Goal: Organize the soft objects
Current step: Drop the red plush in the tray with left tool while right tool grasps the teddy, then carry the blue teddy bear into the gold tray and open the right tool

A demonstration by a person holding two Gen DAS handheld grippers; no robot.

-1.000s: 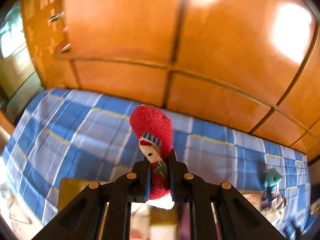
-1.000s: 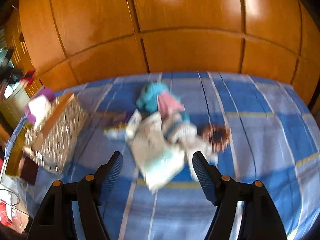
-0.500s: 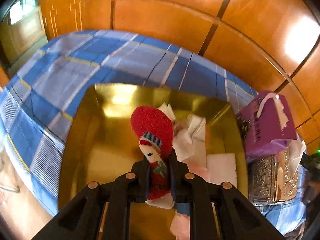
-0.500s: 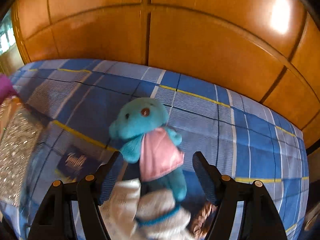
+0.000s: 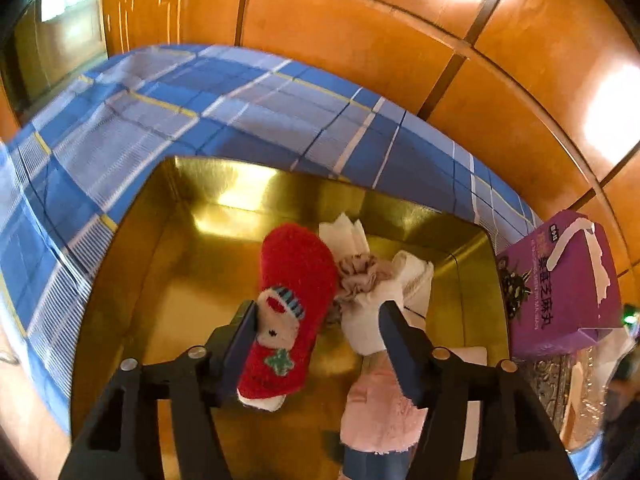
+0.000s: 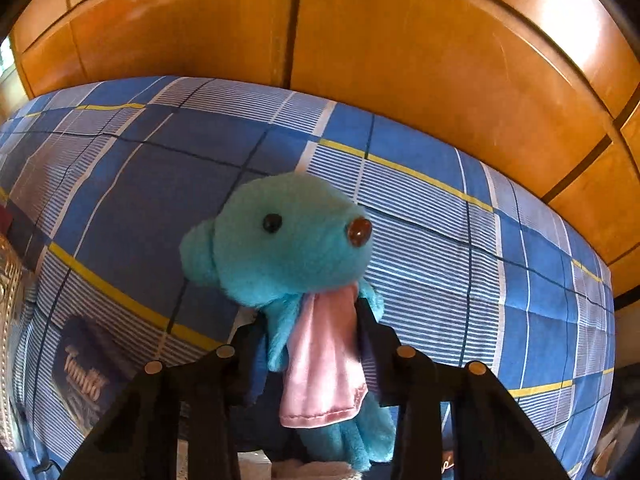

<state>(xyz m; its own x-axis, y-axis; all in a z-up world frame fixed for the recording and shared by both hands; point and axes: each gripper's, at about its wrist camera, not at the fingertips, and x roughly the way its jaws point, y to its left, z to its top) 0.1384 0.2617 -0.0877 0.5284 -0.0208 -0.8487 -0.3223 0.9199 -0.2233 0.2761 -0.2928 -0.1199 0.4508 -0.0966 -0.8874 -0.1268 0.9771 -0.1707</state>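
Two tools work: our left tool (image 5: 318,314) opens, dropping the red sock (image 5: 294,304), while our right tool (image 6: 308,332) closes around the squashy teal bear's (image 6: 280,240) neck.

Two spots on the blue checked bedsheet (image 5: 240,120): the gold metal tray (image 5: 132,280) and the loose toy.

We are seeing the red fleece sock (image 5: 292,308) lying in the tray, with crumpled white tissues (image 5: 380,300) just right of it and a pink fluffy cloth (image 5: 380,412) nearer us. A purple cardboard box (image 5: 560,288) is standing right of the tray. The turquoise plush bear (image 6: 288,240) is sitting on the sheet, wooden panelling (image 6: 360,40) behind it, a dark blue tissue packet (image 6: 84,380) lying to its left.
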